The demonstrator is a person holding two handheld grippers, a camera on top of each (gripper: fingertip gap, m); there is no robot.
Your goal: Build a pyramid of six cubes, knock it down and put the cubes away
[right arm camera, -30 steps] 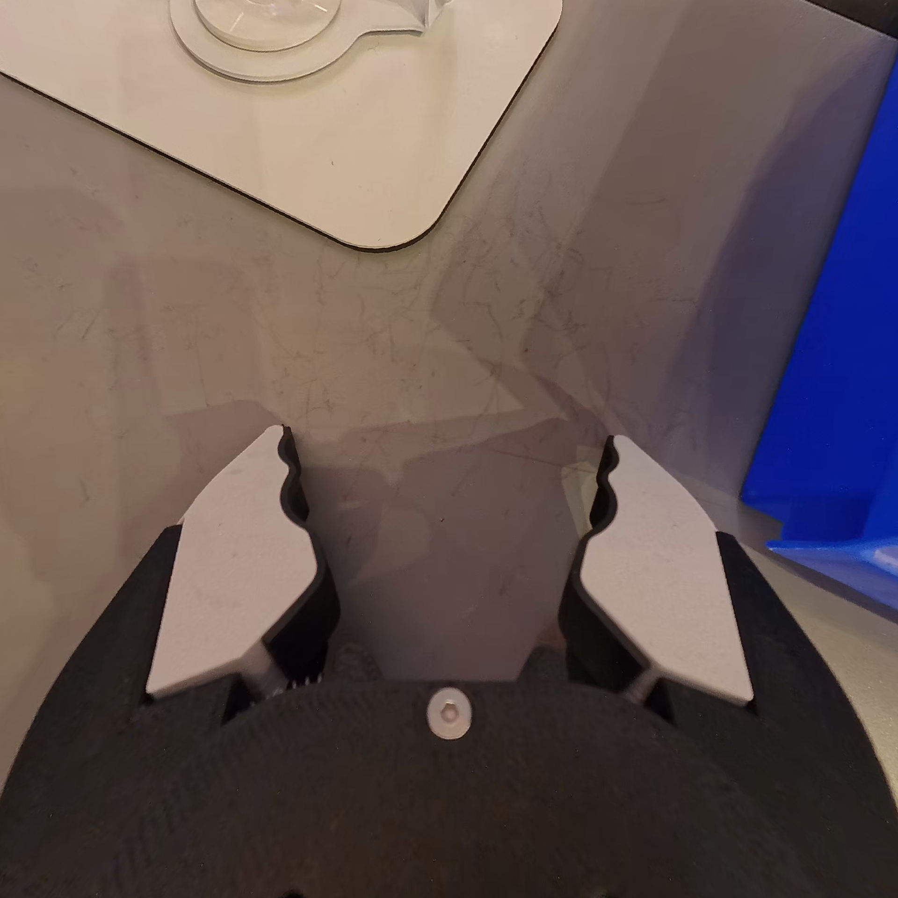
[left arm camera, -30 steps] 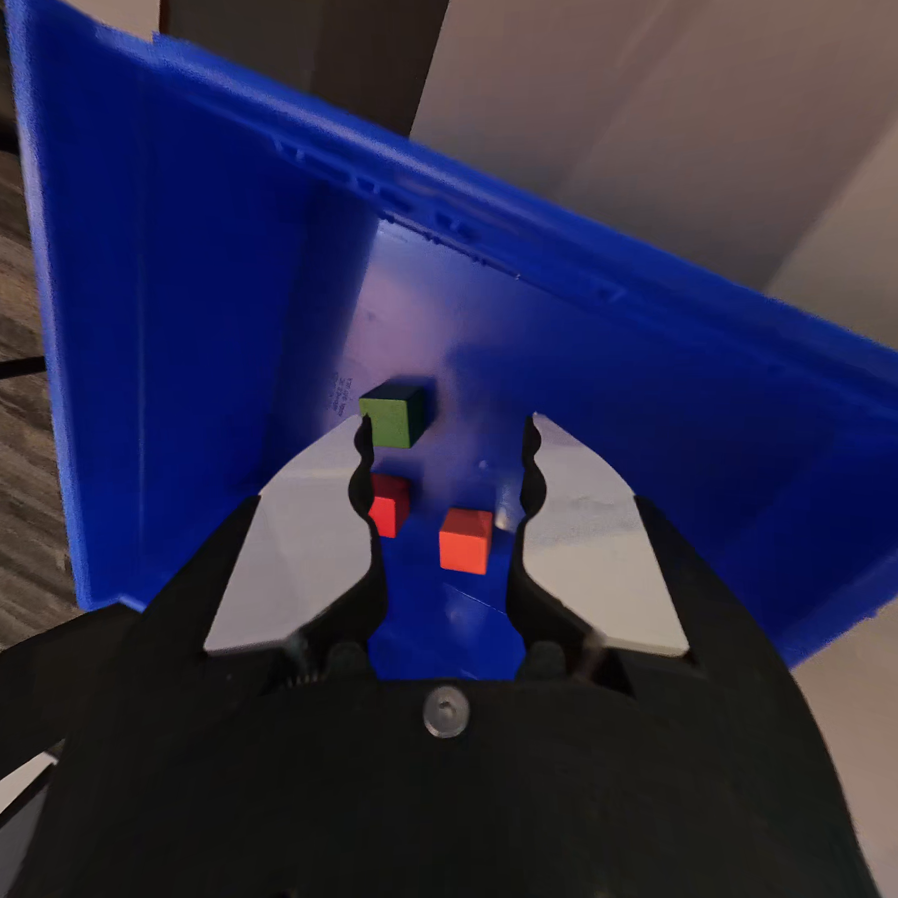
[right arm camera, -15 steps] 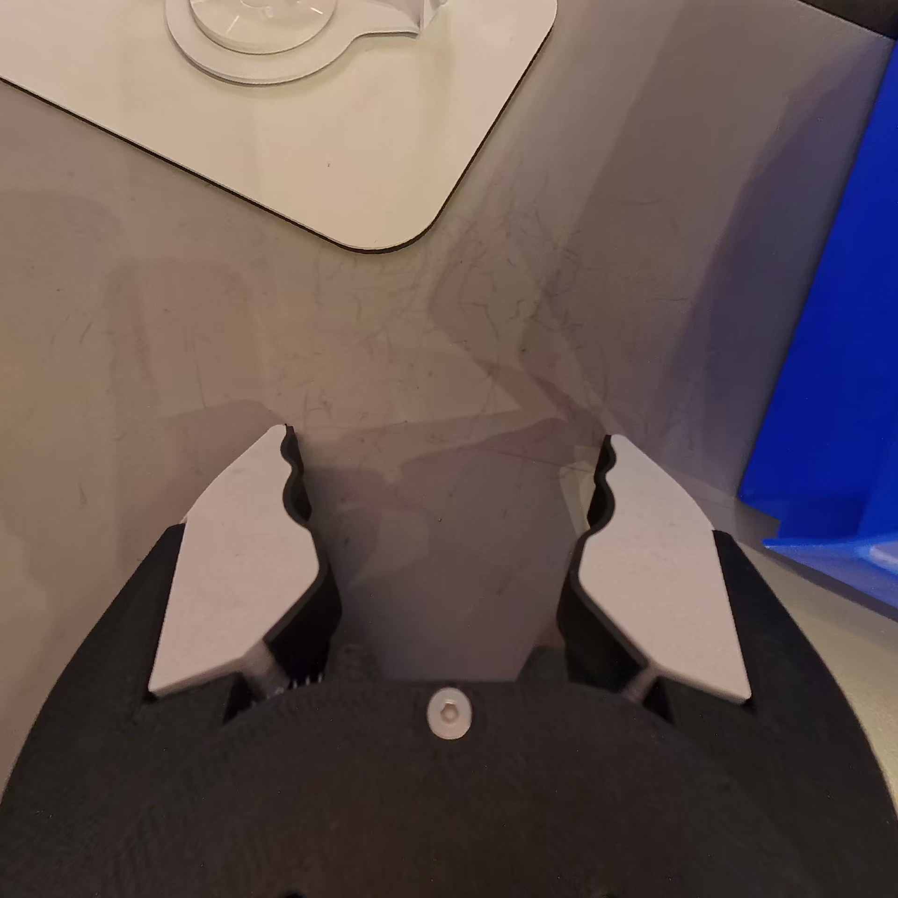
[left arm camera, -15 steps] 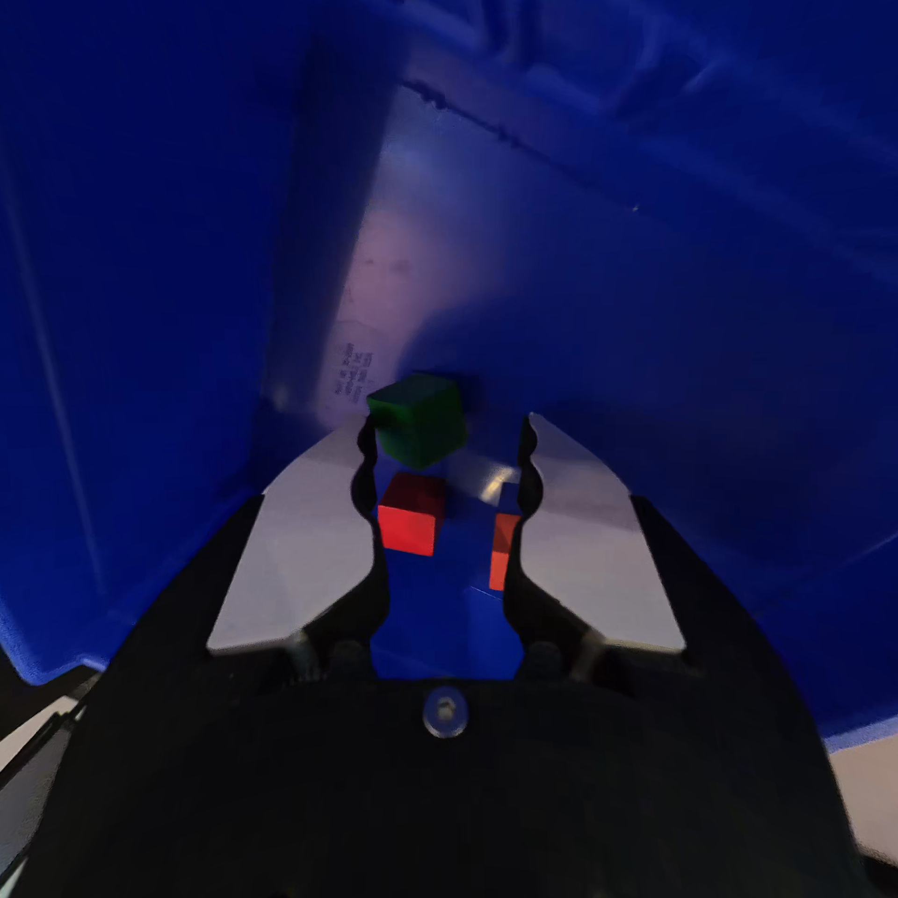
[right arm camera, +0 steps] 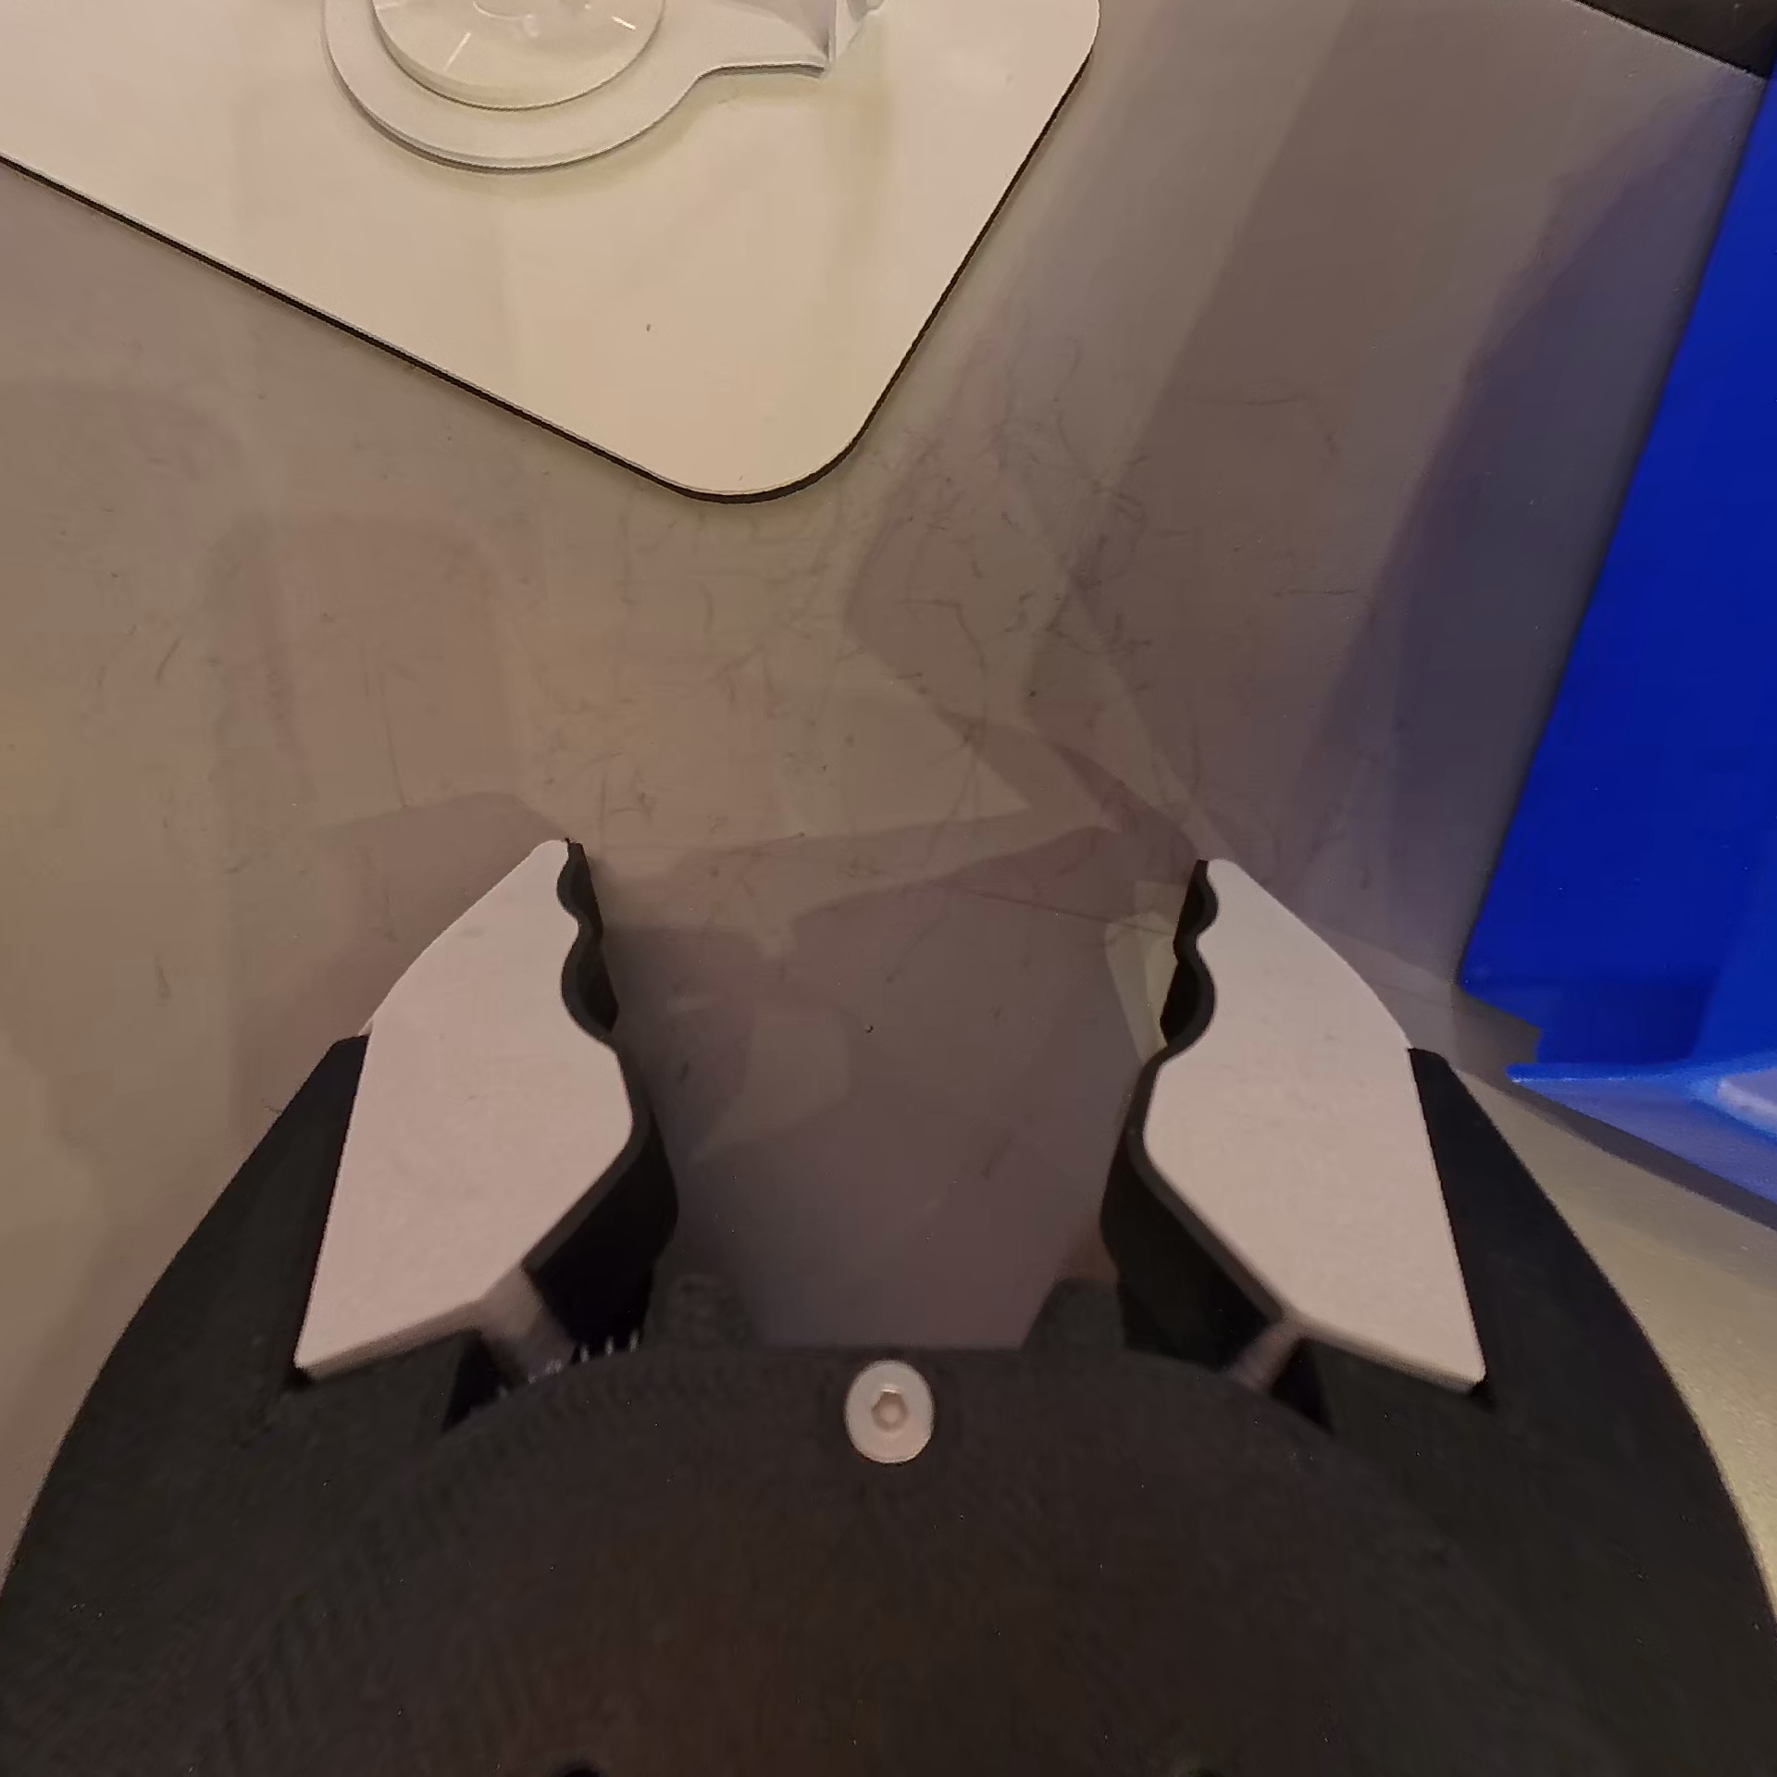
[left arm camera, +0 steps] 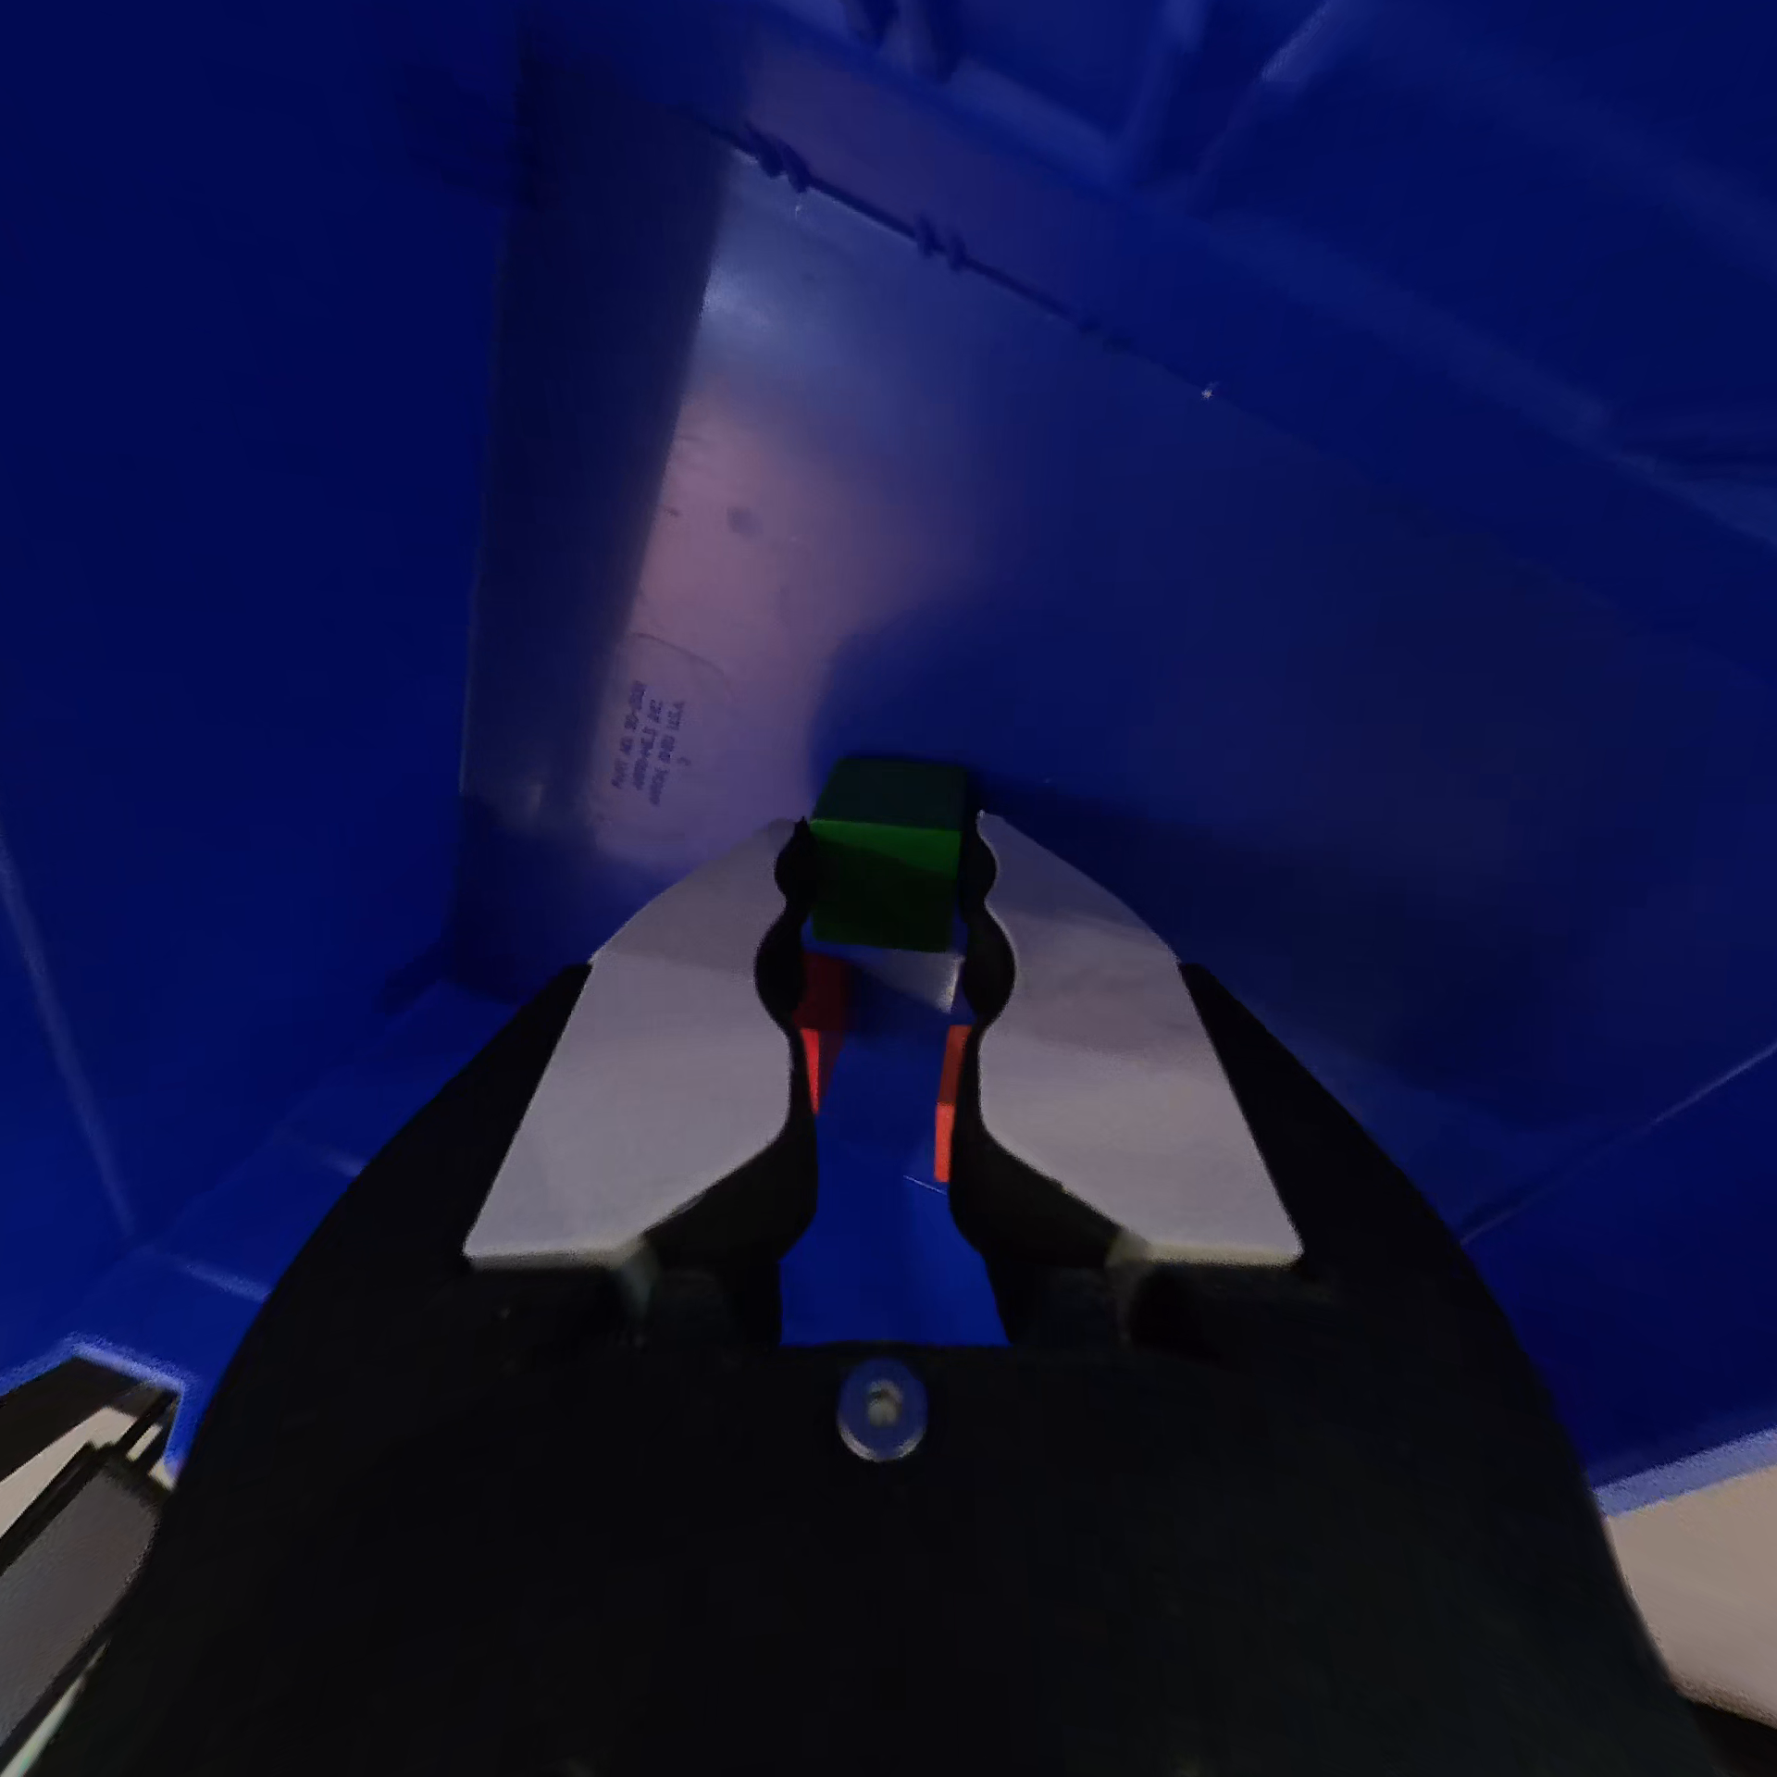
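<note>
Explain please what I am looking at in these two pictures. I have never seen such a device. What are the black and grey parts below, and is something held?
Each picture comes from a small camera fixed on a hand-held gripper, looking forward along its two grey fingers. A person holds one gripper in each hand; there is no robot arm.

The left view looks into a blue bin. The left gripper has its fingers closed on a green cube, one finger on each side of it. Two red cubes lie on the bin floor behind the fingers, mostly hidden.

The right view looks down on a grey table. The right gripper is wide open and holds nothing. Beyond it lies a pale mat with a clear plastic piece on it. The blue bin's edge shows at the right.
</note>
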